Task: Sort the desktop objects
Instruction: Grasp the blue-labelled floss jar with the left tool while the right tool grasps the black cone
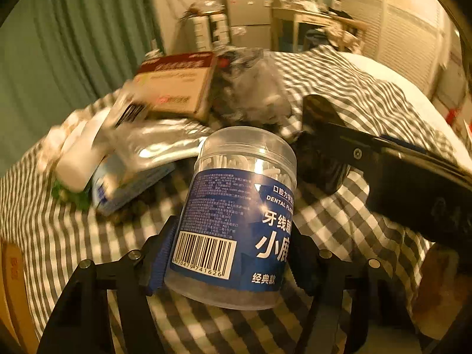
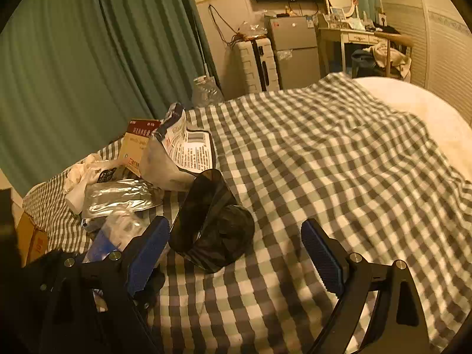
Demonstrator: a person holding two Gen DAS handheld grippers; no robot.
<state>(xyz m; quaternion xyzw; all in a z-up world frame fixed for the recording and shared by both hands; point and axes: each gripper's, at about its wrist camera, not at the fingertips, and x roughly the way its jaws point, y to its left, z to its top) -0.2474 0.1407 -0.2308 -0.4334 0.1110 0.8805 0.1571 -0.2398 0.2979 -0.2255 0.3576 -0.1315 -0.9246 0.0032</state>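
Observation:
A clear jar of dental floss picks (image 1: 236, 215) with a blue label and a barcode leans tilted over the checked cloth (image 1: 339, 224). My left gripper (image 1: 228, 256) is shut on it, with a blue pad pressed on each side of its lower half. A shiny black plastic object (image 2: 212, 227) lies on the cloth; in the left wrist view it shows just right of the jar (image 1: 318, 165). My right gripper (image 2: 234, 255) stands open just behind the black object, its left pad (image 2: 147, 250) close beside it and nothing held. That gripper's black frame (image 1: 413, 183) crosses the right of the left wrist view.
A heap lies at the cloth's far left: a brown box (image 2: 138, 144), a printed bag (image 2: 183, 150), a silver foil pouch (image 2: 118, 197), a white bottle (image 1: 79, 159) and a blue pack (image 1: 124, 183). A cardboard box (image 2: 32, 236) stands off the left edge. Bare checked cloth (image 2: 339, 162) spreads to the right.

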